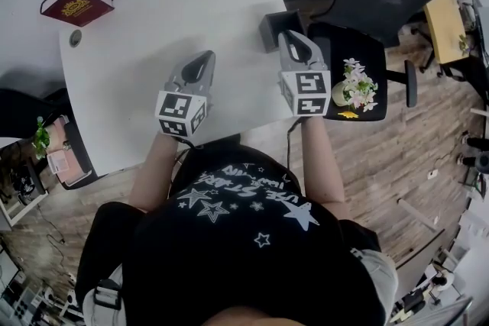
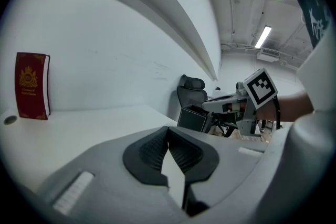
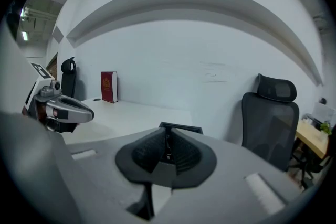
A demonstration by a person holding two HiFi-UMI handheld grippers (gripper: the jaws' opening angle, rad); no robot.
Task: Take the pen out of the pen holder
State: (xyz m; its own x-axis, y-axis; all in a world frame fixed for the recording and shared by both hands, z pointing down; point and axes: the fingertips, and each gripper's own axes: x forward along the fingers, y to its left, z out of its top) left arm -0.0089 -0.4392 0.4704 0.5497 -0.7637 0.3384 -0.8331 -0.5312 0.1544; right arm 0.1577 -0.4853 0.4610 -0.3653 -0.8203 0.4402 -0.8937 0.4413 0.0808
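The right tool [image 3: 168, 136] is pinched narrow on a thin dark pen [image 3: 167, 148] right at the black pen holder [image 3: 185, 128], which stands at the counter's [image 1: 137, 65] far right edge. The left tool [image 2: 168, 132], closed and empty, hovers over the counter to the left

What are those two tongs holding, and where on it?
The right tongs pinch a thin dark pen near its top, above the pen holder; the left tongs hold nothing.

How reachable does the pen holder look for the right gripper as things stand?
Probably yes: the right gripper sits at the pen holder, nothing between them, jaws closed on a thin dark pen.
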